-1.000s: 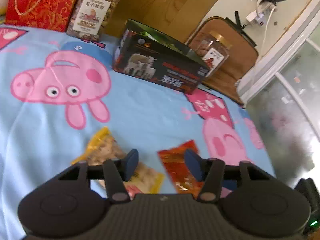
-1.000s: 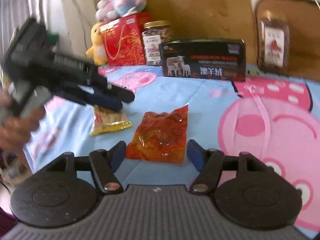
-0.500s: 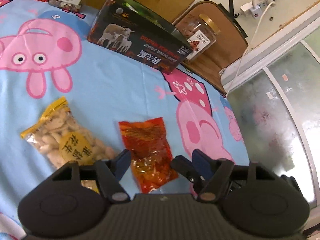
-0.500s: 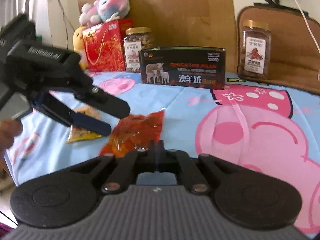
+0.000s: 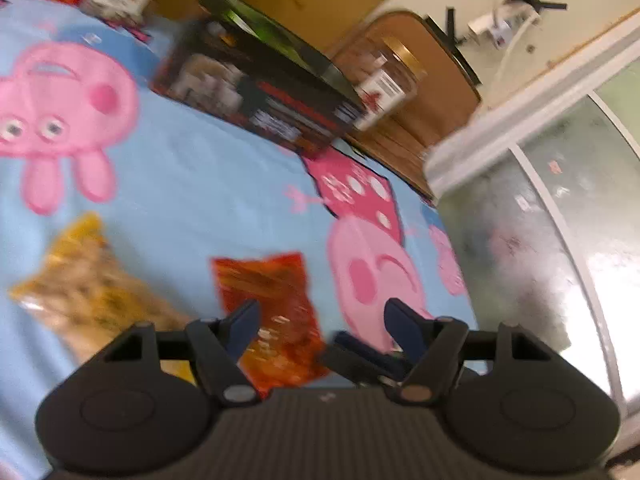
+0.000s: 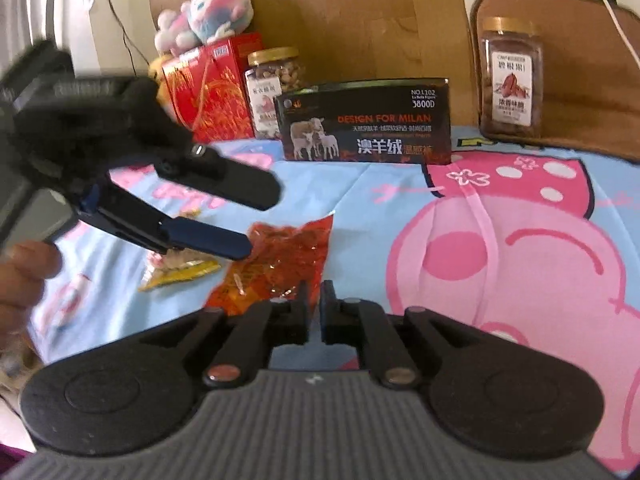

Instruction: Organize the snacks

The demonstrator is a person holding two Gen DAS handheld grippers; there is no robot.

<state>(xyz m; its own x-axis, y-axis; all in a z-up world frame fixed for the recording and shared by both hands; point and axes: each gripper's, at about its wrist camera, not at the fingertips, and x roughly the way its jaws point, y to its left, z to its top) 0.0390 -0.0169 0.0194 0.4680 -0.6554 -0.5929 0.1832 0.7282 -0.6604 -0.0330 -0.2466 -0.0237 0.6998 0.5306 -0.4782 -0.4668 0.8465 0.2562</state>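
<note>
We read both grippers as lining up on the crinkly red-orange plastic snack packet (image 6: pixel 280 260) lying flat before the black printed carton (image 6: pixel 366 120): left gripper (image 5: pixel 320 320) jaws released above it, right gripper (image 6: pixel 314 304) jaws opening, gripping nothing.

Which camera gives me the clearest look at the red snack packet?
Right wrist: the red snack packet is sharp, its near end hidden behind the fingers. Left wrist shows it blurred, partly behind a finger.
</note>
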